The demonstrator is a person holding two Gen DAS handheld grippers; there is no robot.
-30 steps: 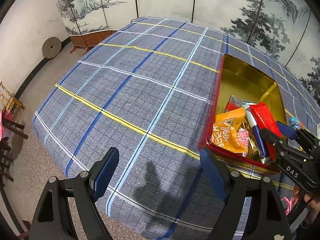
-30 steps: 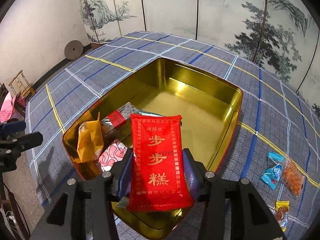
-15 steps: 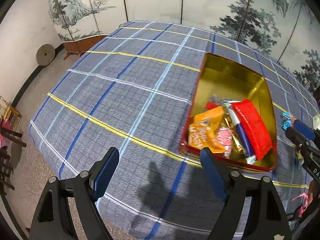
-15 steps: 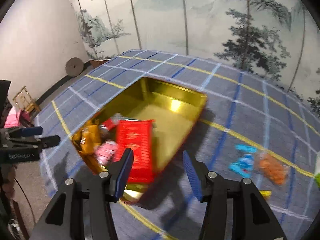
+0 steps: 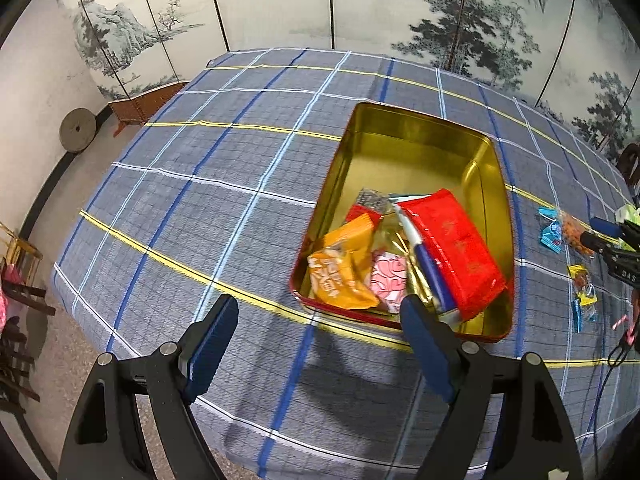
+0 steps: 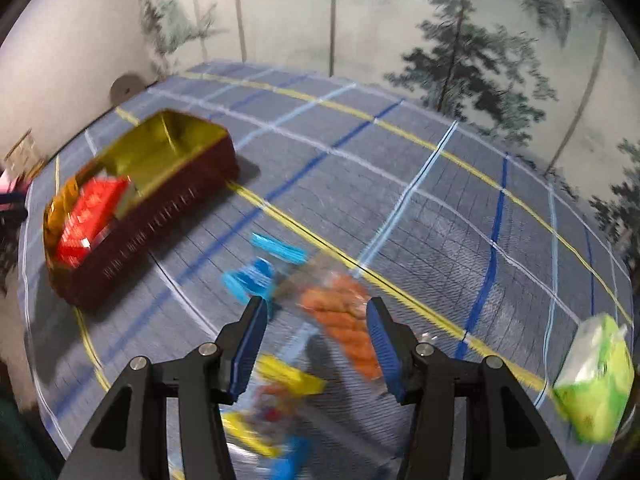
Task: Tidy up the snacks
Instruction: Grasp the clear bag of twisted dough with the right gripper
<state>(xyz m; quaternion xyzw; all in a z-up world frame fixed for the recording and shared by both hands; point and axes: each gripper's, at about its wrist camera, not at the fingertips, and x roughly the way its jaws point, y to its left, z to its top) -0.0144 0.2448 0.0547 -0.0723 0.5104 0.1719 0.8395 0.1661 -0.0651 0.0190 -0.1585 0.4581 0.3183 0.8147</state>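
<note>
Snacks partly gathered in the tin, both grippers empty over the desk.

The gold tin (image 5: 486, 184) holds a red packet (image 5: 452, 248) and orange packet (image 5: 340, 268); the left gripper (image 5: 320, 332) hovers near it, jaws wide. The right gripper (image 6: 316, 336), jaws wide, hangs over a loose orange snack bag (image 6: 340, 316) beside blue wrappers (image 6: 256, 276).

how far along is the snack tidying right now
Partly done: the red packet, orange packet and a few more lie in the gold tin. Both grippers are open and empty. Still loose: orange snack bag, blue packets, green pack.
</note>
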